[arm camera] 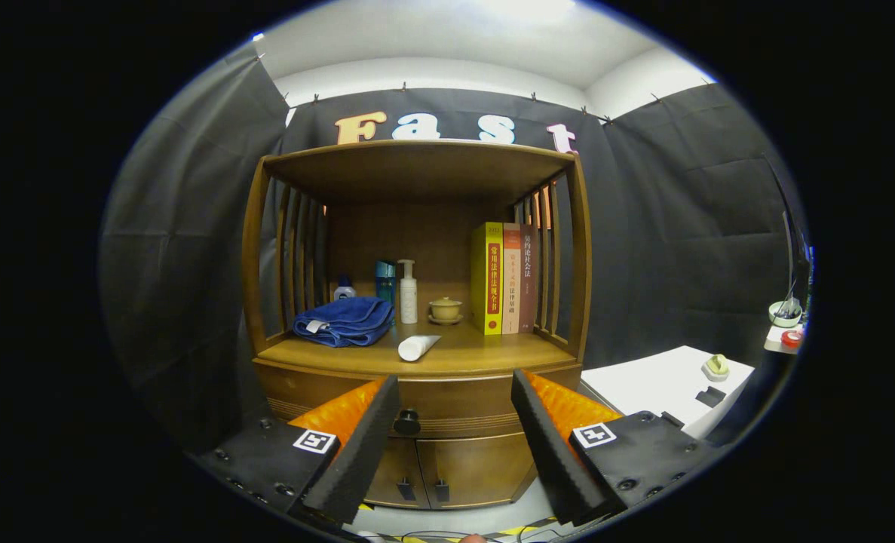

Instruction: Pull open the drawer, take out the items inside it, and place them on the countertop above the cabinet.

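While the gripper (pixel 455 388) gapes wide, the closed drawer's knob (pixel 407 422) sits between its fingers.

A single fisheye view from a camera mounted on the handheld gripper (pixel 455 388), looking forward along its two spread fingers at the lower centre of the frame. It faces a wooden cabinet (pixel 417 324) head-on from a short way back, level with the countertop (pixel 485 351). The drawer (pixel 447 411) sits between the fingertips.
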Motion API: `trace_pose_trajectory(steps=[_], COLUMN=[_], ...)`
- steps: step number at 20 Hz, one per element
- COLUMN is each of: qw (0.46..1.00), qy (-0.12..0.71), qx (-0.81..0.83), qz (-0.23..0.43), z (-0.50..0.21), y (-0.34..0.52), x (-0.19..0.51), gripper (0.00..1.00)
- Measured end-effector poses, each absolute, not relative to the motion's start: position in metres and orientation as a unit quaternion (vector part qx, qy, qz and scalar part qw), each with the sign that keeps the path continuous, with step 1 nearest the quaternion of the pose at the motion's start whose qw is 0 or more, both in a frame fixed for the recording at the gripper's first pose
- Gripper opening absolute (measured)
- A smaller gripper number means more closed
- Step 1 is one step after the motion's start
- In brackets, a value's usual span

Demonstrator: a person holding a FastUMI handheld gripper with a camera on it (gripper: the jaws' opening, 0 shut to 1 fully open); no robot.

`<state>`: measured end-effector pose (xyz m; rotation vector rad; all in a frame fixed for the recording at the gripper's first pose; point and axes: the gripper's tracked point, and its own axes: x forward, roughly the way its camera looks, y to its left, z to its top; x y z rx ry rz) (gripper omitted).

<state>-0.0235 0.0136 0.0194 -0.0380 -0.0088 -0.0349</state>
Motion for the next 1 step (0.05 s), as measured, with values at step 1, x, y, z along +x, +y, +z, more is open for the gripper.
trace_pose_trajectory(steps=[1], qw=[1.0], qy=[-0.006], qx=[-0.019], qz=[-0.017], z=[0.0198], y=[0.0139], x=[-0.0236], gripper=[0.98])
